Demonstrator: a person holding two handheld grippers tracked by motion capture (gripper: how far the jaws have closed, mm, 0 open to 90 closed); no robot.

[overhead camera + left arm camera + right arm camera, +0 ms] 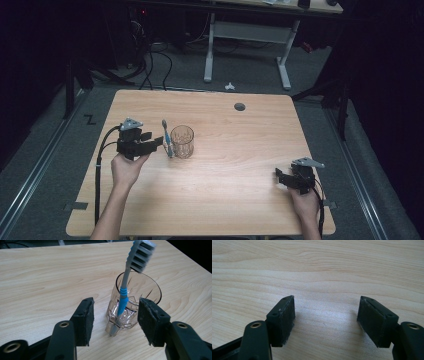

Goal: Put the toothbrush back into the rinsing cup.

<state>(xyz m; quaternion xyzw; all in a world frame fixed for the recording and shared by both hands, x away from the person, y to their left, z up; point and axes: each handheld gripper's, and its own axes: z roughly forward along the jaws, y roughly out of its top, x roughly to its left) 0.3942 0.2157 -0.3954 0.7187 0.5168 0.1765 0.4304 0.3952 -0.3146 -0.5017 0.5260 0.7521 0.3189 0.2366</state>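
A clear tumbler point(182, 142) point(147, 293) stands upright left of the table's middle. A grey and blue toothbrush point(167, 138) point(123, 298) stands on its handle end outside the glass. It leans against the near rim with the bristle head up. My left gripper point(156, 143) point(116, 317) is open just left of the brush in the high view. Its jaws stand on either side of the handle, apart from it. My right gripper point(281, 177) point(325, 312) is open low over bare wood near the table's right front, with nothing between its pads.
The wooden table point(240, 150) has a round cable hole point(240, 106) at the back. Behind it on the dark floor are a white desk frame point(247, 37) and cables point(150, 60).
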